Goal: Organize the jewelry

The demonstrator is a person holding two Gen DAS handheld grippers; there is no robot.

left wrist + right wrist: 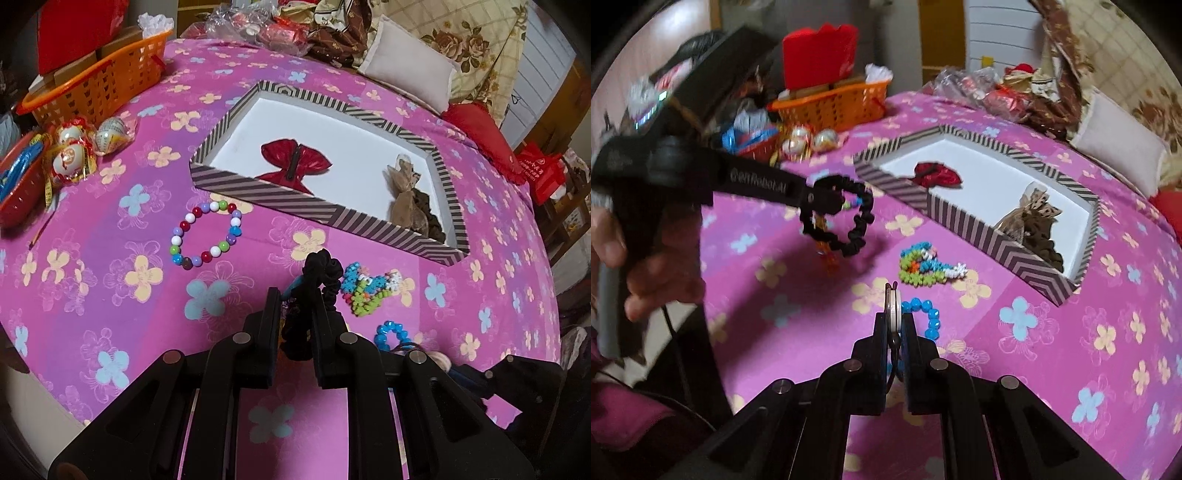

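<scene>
A pink floral cloth (110, 229) covers the bench, with bedding and cushions piled behind it. The left tool (295, 306) is clenched on a black scrunchie (325, 269), lifted clear of the cloth; in the right wrist view a small string of coloured beads hangs from the same grip, though where it attaches is hard to tell. The right tool (895, 321) is closed on a thin pale ring-shaped piece (892, 306) standing edge-on between its fingers, low over the cloth. Just beside that tool lies a blue bead bracelet (925, 314), and a little farther on a multicoloured beaded piece (923, 266) rests on the cloth. A bracelet of round mixed-colour beads (207, 234) lies apart on the left, near the front wall of a striped shallow box (295, 201). Inside the box, on its white floor, are a red bow hair clip (295, 162) and, toward the right end, a tan sheer bow (402, 192) touching a dark scrunchie (428, 218). An orange plastic basket (99, 81) and foil-wrapped eggs (74, 151) sit at the bench's far left.
</scene>
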